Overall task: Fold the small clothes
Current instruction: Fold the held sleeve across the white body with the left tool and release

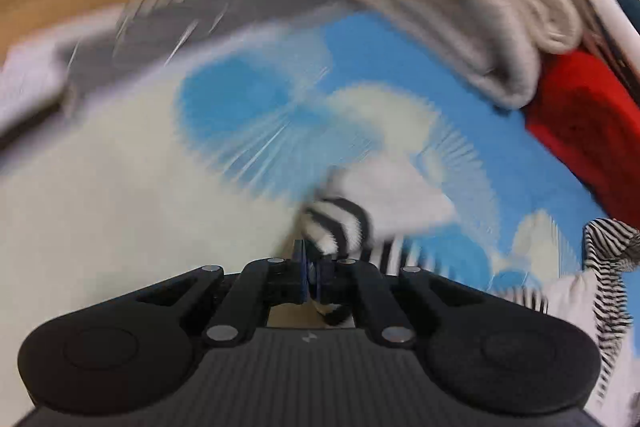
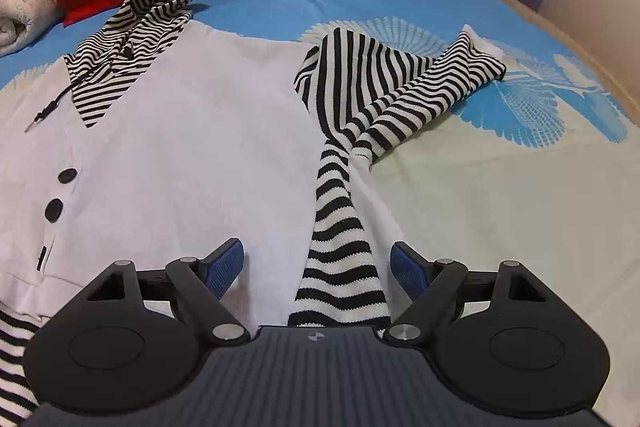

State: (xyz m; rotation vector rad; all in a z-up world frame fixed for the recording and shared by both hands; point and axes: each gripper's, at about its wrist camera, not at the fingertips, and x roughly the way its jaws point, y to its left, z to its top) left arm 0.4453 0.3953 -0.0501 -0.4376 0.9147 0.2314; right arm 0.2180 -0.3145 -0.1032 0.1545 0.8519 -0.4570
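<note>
Two tools working: my left tool [image 1: 316, 269] is pinching the striped cuff [image 1: 338, 223] to carry it inward, while my right tool [image 2: 318, 269] is hovering spread over the hoodie [image 2: 192, 131] hem, steadying

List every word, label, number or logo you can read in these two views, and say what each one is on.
No words or numbers are legible in either view.
Small round emblem, no letters: on the right gripper housing.
Small pale mark, too blurred to read: on the left gripper housing.
Small dark tag at the hem of the white striped-hood top: too small to read.
</note>
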